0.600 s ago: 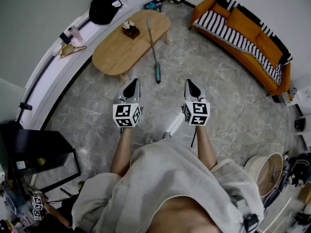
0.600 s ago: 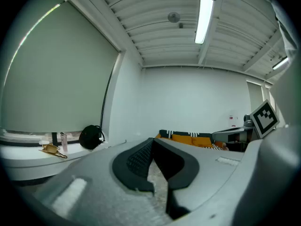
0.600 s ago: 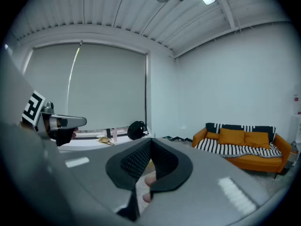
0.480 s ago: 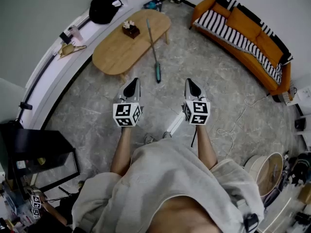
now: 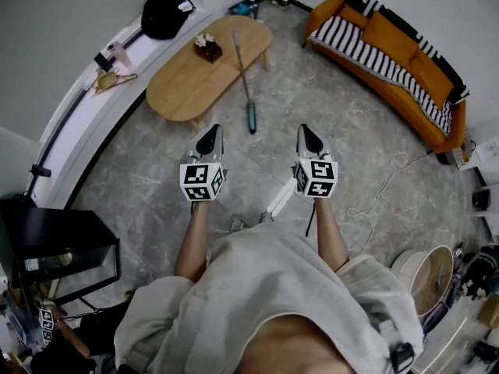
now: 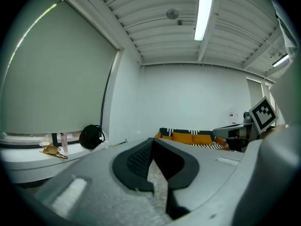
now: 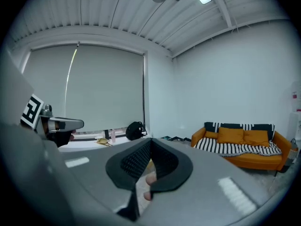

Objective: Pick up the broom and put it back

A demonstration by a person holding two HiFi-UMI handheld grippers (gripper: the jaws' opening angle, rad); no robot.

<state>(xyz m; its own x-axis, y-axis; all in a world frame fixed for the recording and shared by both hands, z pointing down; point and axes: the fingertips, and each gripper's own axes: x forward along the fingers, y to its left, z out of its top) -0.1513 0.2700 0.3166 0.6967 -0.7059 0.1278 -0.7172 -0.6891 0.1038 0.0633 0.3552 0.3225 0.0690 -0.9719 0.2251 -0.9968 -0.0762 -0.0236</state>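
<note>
Both grippers are held out side by side in front of the person. The left gripper (image 5: 210,136) has its jaws pressed together on nothing, and the right gripper (image 5: 309,136) is likewise closed and empty. A little ahead of them the broom (image 5: 245,80) slants against the oval wooden coffee table (image 5: 183,88), handle over the tabletop's edge, teal head down on the stone floor (image 5: 327,107). I'd say the pick-up hasn't begun; next, one gripper needs to open, reach forward and close round the handle
</note>
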